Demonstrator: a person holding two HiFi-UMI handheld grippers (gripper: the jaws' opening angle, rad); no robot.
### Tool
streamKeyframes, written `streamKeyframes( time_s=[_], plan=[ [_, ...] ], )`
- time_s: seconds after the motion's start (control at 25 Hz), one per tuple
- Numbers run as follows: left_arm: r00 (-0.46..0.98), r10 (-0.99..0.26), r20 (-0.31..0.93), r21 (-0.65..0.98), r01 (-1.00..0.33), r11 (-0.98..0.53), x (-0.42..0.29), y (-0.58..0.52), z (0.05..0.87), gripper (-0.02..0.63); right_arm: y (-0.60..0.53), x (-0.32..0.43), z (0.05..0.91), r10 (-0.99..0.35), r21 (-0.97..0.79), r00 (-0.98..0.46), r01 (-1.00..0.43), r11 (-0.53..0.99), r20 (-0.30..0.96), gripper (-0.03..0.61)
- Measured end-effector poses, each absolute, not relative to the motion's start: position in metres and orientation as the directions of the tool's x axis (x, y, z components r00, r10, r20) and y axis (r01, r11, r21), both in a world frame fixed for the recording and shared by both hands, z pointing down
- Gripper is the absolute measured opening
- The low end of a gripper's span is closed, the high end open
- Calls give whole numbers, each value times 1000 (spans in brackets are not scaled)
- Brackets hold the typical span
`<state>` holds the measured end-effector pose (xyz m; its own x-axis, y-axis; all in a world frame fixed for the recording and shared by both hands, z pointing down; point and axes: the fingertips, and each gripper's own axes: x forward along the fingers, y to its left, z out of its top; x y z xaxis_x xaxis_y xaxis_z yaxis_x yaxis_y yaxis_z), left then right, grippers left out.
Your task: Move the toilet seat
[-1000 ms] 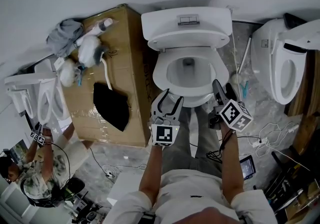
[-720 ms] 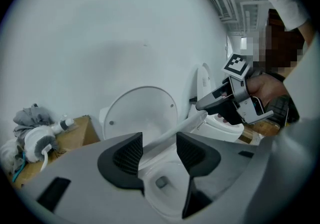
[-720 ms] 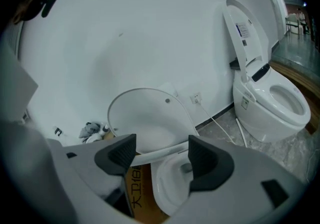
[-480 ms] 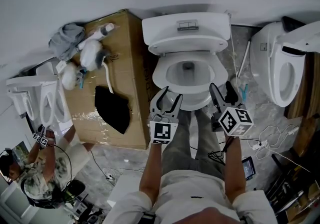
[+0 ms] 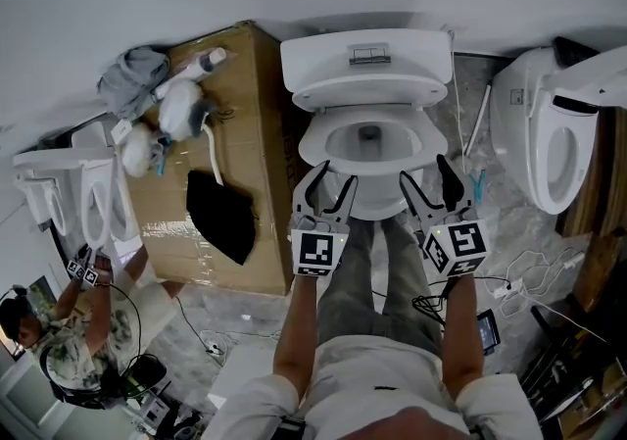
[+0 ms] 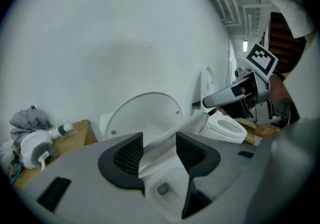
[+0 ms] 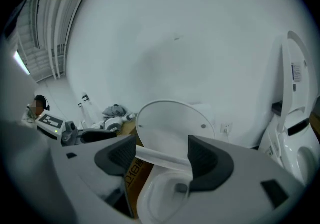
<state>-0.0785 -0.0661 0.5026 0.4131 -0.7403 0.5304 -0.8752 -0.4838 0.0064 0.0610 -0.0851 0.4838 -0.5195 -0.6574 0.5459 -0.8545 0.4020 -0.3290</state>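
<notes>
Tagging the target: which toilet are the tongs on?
The middle toilet, beside the cardboard box: its seat sits inside the left tongs, which have just been closing, and the right tongs. No tongs reach the right toilet.

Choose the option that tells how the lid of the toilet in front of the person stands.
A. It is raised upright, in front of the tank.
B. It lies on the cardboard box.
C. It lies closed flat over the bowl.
A: the lid stands upright behind the open bowl and in front of the tank. Both gripper views show its round inner face.
</notes>
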Motion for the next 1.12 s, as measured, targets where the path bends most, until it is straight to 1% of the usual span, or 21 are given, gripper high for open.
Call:
streamKeyframes(
  time_s=[0.24,0.4,0.68,1.12],
  plan=[
    [410,-750,520,4,-879,-477,-80,-80,500,225,-89,48,481,-626,-245,-549,-826,507,554,342],
    [404,-756,515,4,-883,-469,-81,-86,498,225,-93,43,482,-620,-192,-547,-816,546,562,342],
    [396,-767,506,-5,-887,-461,-82,-101,497,221,-105,45,491,-624,-169,-527,-825,540,577,342],
    [374,-792,483,-24,-899,-438,-86,-124,493,213,-126,41,493,-636,-147,-522,-825,545,568,342]
  ],
)
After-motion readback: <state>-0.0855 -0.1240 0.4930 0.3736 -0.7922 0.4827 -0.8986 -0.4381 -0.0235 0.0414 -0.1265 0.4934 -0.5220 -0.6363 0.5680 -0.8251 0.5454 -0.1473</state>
